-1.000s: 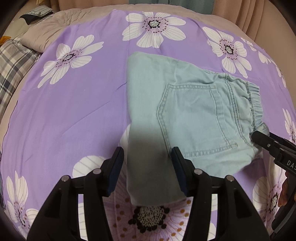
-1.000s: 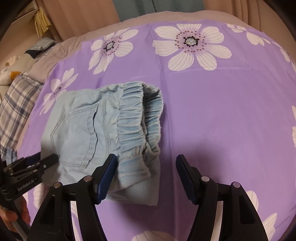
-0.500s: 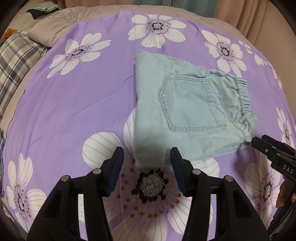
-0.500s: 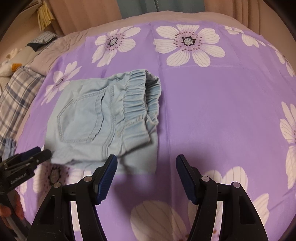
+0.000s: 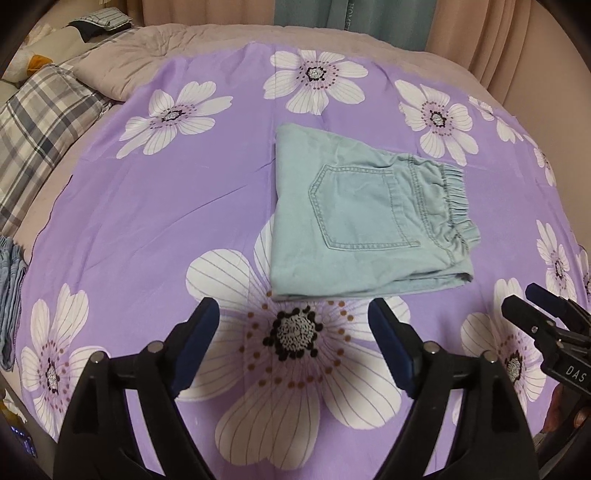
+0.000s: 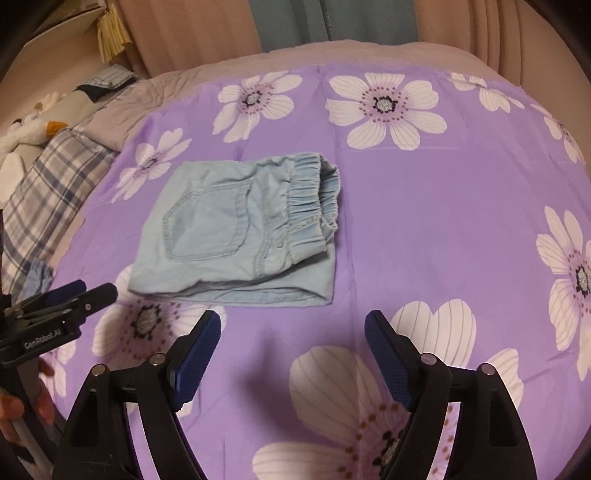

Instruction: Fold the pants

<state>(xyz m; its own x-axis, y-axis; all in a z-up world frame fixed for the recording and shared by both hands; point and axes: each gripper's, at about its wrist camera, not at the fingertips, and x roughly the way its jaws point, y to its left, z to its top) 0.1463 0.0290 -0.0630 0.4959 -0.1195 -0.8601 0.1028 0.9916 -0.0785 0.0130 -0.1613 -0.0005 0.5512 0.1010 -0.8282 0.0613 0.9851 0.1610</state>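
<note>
Light blue denim pants lie folded in a compact rectangle on the purple flowered sheet, back pocket up, elastic waistband to the right. They also show in the right wrist view. My left gripper is open and empty, hovering just short of the pants' near edge. My right gripper is open and empty, also just short of the near edge. Each gripper shows in the other's view: the right one, the left one.
A plaid pillow and a beige quilt lie at the left and back of the bed. A blue garment lies at the left edge. Curtains hang behind the bed.
Both grippers have pulled back from the pants toward the near side and upward. The pants now lie free of the fingers and farther off.
</note>
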